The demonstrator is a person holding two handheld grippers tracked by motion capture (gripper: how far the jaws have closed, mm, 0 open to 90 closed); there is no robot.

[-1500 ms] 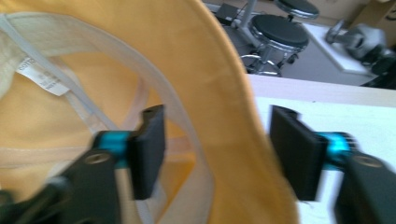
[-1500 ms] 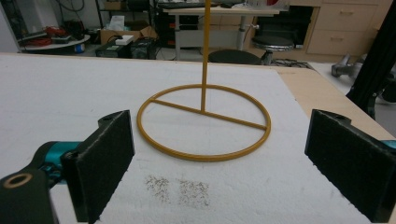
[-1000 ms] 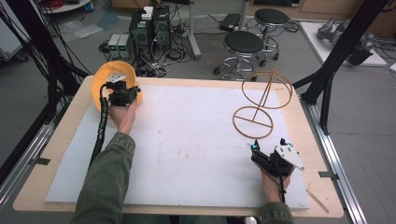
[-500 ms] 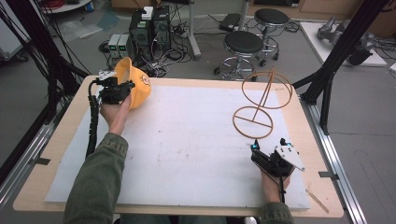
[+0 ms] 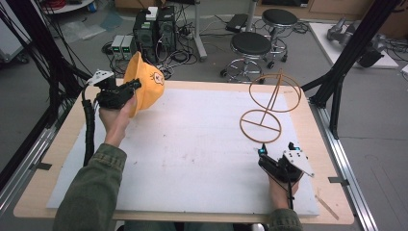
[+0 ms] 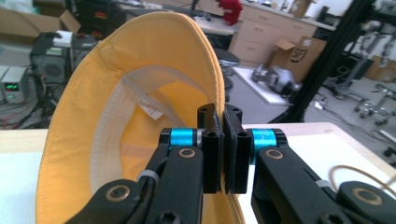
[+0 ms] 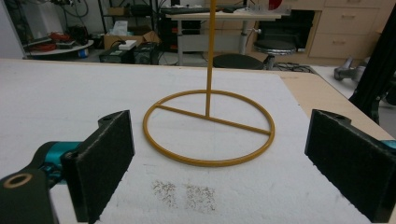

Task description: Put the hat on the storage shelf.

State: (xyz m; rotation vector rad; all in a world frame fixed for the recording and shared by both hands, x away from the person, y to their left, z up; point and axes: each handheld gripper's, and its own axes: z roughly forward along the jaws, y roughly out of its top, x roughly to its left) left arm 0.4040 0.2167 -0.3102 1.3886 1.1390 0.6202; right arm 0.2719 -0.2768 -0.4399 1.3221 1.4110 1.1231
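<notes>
Only the wire stand (image 5: 269,108) interrupts the open white mat (image 5: 192,154).

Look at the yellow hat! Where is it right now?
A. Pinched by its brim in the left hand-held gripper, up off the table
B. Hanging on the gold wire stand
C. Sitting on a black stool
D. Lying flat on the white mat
A: the left hand-held gripper has its jaws shut on the brim of the yellow hat, holding it up off the table, far from the gold wire stand.
</notes>
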